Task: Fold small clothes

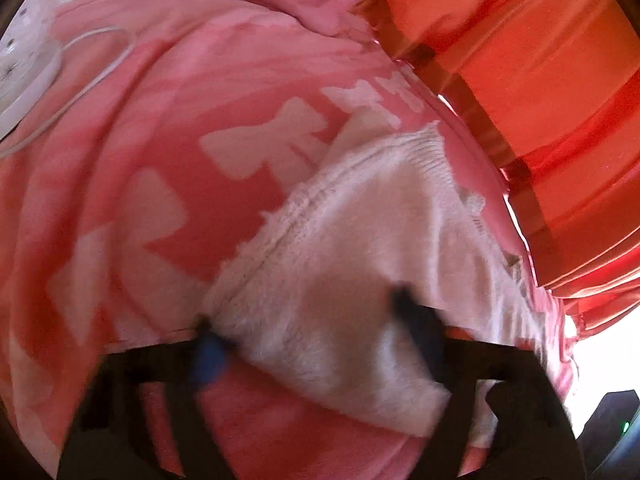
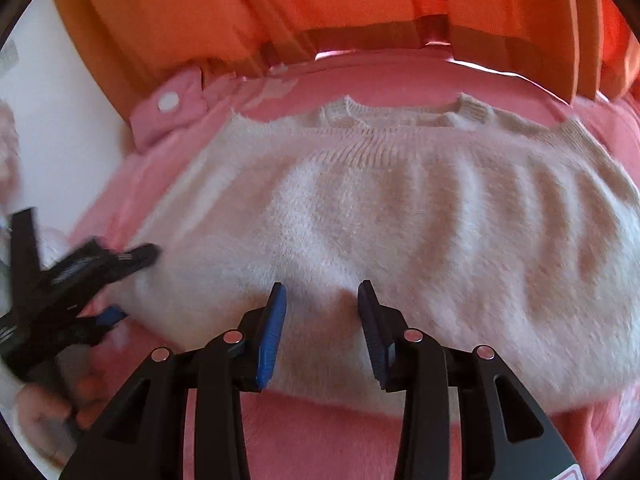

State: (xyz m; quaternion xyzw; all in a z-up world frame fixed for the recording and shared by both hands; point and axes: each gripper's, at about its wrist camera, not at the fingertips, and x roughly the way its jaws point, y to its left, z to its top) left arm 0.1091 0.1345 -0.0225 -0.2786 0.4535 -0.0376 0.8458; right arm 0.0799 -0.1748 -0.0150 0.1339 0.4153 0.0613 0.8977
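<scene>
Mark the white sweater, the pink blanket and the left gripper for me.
white sweater [image 2: 360, 216]: right wrist view, fuzzy middle of the body.
pink blanket [image 1: 160, 92]: left wrist view, bare patch above the bow print.
left gripper [image 2: 124, 284]: right wrist view, between its fingertips.

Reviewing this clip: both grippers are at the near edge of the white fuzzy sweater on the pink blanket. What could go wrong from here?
1. The left gripper straddles the sweater edge where it lies on the pink blanket; it may pinch blanket too.
2. The right gripper is open over the hem's middle; uneven grips could skew the fold.
3. The white cable lies on the blanket; tugging the blanket could drag it.
</scene>
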